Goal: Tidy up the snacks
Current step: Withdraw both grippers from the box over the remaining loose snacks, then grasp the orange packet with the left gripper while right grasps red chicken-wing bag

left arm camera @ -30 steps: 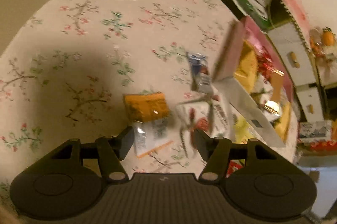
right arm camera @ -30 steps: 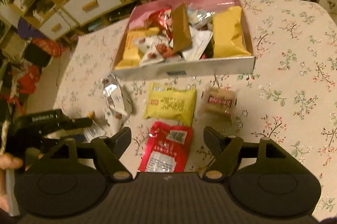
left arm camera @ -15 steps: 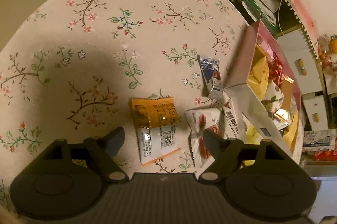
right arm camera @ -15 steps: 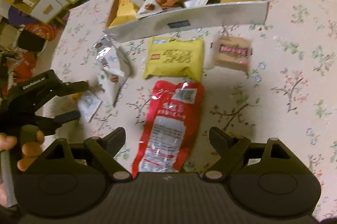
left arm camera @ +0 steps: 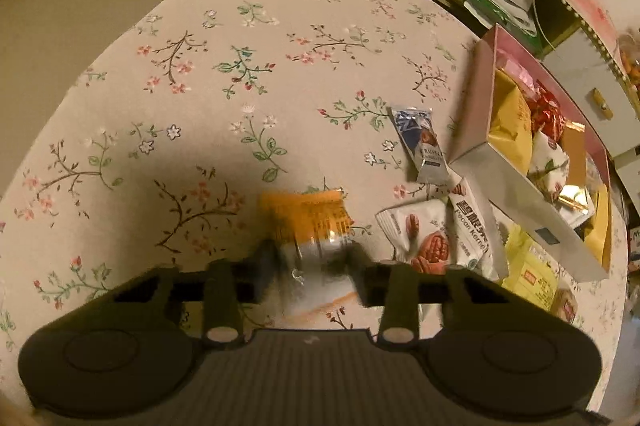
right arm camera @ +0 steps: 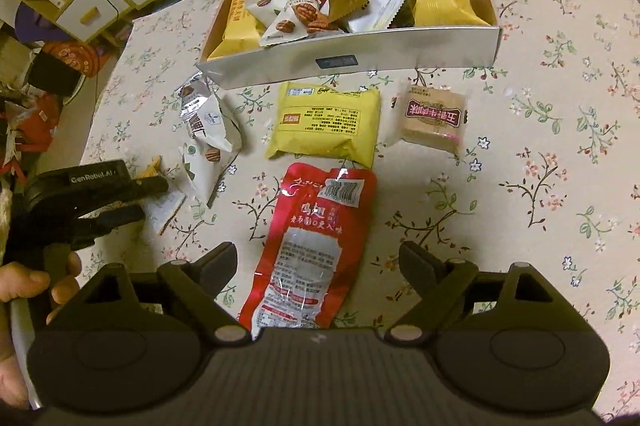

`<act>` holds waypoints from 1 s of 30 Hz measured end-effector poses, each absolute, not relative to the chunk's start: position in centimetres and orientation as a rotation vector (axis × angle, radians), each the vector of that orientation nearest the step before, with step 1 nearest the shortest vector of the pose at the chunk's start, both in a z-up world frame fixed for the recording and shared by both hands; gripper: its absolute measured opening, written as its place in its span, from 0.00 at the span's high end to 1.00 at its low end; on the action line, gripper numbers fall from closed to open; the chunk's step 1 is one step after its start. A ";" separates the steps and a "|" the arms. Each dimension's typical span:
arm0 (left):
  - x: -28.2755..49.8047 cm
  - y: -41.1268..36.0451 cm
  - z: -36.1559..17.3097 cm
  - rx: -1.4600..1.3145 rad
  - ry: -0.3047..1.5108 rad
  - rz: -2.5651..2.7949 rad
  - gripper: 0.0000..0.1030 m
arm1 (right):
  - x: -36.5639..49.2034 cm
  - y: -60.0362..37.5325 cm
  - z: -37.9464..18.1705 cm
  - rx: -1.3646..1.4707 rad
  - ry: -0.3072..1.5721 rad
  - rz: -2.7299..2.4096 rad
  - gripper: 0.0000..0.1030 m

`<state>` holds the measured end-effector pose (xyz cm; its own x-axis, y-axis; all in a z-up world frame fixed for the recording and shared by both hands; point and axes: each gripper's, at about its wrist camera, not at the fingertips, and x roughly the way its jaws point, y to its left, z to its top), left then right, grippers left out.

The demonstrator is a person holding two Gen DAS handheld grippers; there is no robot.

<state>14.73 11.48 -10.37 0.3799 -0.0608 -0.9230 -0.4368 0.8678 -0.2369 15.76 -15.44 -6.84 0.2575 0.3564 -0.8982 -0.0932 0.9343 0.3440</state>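
left wrist view: left gripper (left arm camera: pixel 310 262) has just been closing, clenched on orange packet (left arm camera: pixel 308 226) beside box (left arm camera: pixel 532 193); lift straight up, keeping the squeeze firm.

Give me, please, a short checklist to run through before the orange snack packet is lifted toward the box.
1. Left claw around the orange packet: ok; its jaws have just been closing with the packet between them.
2. Firm grip: cannot tell, blurred.
3. Pecan packet clear of the left claw: ok, beside it.
4. Room in the box: cannot tell, already heaped.
5. Right claw out of the way: ok, open over the red packet.
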 end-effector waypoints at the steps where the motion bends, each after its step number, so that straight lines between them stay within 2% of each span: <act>1: 14.7 11.6 -10.4 -0.501 1.169 0.245 0.58 | 15.8 -15.4 -6.8 0.238 1.276 0.310 0.16; 17: 14.0 13.5 -6.9 -0.564 1.059 0.225 0.58 | 14.1 -10.5 -9.6 0.062 1.282 0.257 0.16; 18: 14.2 13.5 -6.9 -0.564 1.057 0.223 0.58 | 13.8 -9.9 -9.8 0.039 1.266 0.248 0.09; 25: 14.0 13.8 -6.8 -0.556 1.055 0.202 0.58 | 13.0 -6.9 -10.8 -0.111 1.143 0.153 0.07; 26: 14.0 13.8 -6.8 -0.555 1.054 0.200 0.58 | 12.9 -6.7 -10.8 -0.127 1.131 0.150 0.10; 27: 14.0 13.8 -6.8 -0.554 1.052 0.198 0.58 | 12.9 -6.6 -10.7 -0.141 1.112 0.151 0.24; 28: 14.1 13.8 -6.7 -0.555 1.049 0.195 0.58 | 13.0 -7.0 -10.5 -0.122 1.105 0.166 0.31; 30: 14.1 13.7 -6.6 -0.559 1.045 0.184 0.58 | 13.4 -8.0 -10.3 -0.057 1.127 0.171 0.35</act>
<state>14.11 13.71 -6.59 0.5014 -0.1161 -0.8574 -0.4015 0.8466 -0.3494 13.41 -7.99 -10.31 0.4176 0.1075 -0.9022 -0.1655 0.9854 0.0408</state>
